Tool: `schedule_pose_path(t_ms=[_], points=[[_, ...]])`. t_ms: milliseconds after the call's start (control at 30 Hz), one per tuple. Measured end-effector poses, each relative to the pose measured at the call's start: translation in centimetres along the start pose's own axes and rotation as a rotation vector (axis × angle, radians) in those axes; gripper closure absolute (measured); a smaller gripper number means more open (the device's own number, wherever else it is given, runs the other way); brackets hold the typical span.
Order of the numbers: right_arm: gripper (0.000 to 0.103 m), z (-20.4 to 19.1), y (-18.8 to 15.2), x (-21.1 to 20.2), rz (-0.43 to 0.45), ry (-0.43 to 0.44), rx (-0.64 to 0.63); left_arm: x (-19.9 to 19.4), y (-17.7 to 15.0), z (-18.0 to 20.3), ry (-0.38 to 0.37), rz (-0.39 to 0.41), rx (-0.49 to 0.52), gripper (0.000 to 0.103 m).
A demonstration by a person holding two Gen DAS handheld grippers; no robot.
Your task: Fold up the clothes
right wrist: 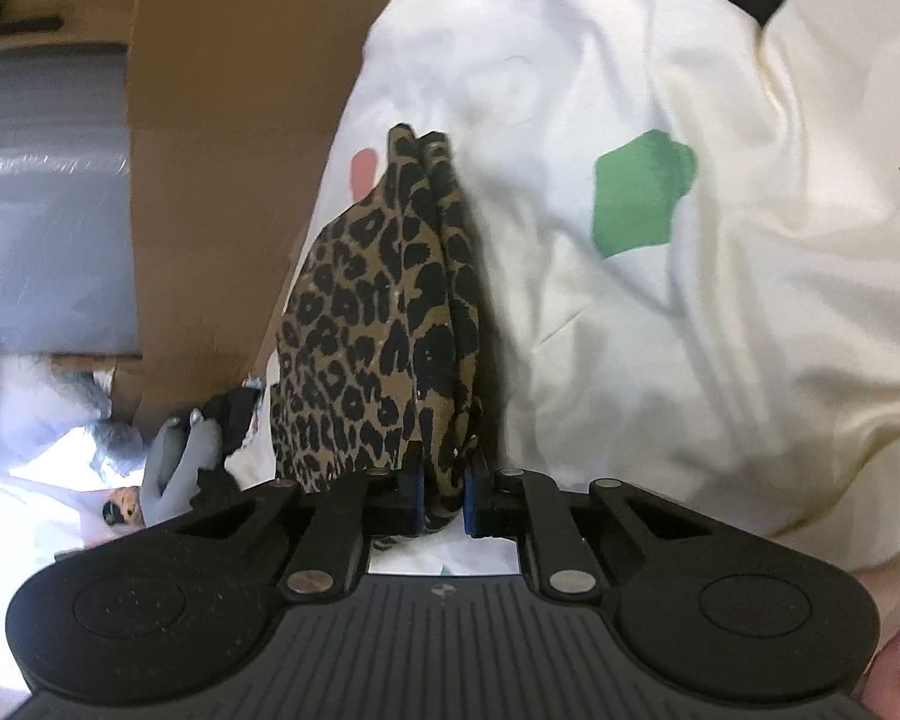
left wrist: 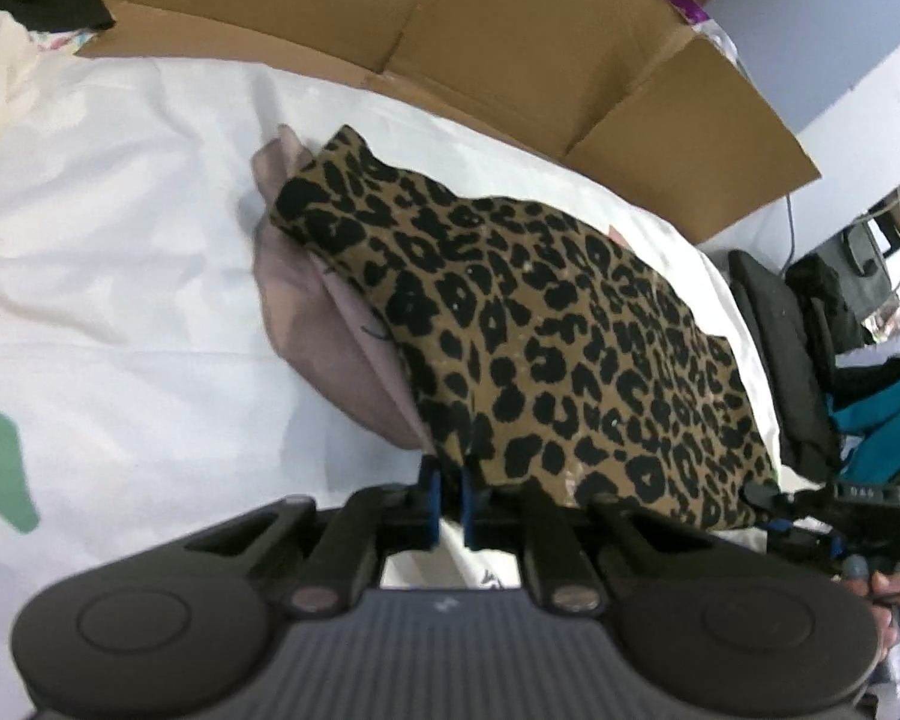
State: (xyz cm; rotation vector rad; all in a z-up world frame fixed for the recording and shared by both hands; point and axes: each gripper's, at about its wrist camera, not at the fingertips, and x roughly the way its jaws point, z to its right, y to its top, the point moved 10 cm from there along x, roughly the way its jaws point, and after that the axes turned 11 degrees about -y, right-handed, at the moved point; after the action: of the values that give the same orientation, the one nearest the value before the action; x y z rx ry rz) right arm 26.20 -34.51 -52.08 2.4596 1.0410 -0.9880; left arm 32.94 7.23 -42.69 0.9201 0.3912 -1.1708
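A leopard-print garment (left wrist: 546,324) with a pale pink lining (left wrist: 324,324) is held up over a white sheet (left wrist: 120,210). My left gripper (left wrist: 450,486) is shut on the garment's near edge. In the right wrist view the same garment (right wrist: 378,324) hangs in folds straight ahead. My right gripper (right wrist: 441,498) is shut on its bunched edge. The right gripper also shows at the far right of the left wrist view (left wrist: 822,498), at the garment's other corner.
A brown cardboard box (left wrist: 510,30) stands behind the sheet. The sheet carries green patches (right wrist: 636,192). A black chair (left wrist: 780,348) and a teal garment (left wrist: 876,420) are at the right. Dark and grey clothes (right wrist: 186,456) lie at the left.
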Motion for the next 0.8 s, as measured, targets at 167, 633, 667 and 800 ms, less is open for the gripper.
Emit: schedule_pose_path(t_ms=[167, 633, 667, 800], points=[[0.094, 0.0, -1.1, -0.5, -0.032, -0.022, -0.037, -0.6, -0.3, 0.3, 0.014, -0.021, 0.012, 0.097], [0.094, 0.6, -4.1, -1.6, -0.117, -0.093, -0.149, -0.5, -2.3, -0.4, 0.048, -0.157, -0.009, 0.099], [0.094, 0.6, -4.0, -1.8, -0.116, -0.096, -0.155, -0.4, -2.2, -0.5, 0.048, -0.157, -0.015, 0.099], [0.094, 0.4, -3.7, -1.8, -0.109, -0.103, -0.162, -0.1, -1.8, -0.1, 0.039, -0.155, -0.02, 0.099]])
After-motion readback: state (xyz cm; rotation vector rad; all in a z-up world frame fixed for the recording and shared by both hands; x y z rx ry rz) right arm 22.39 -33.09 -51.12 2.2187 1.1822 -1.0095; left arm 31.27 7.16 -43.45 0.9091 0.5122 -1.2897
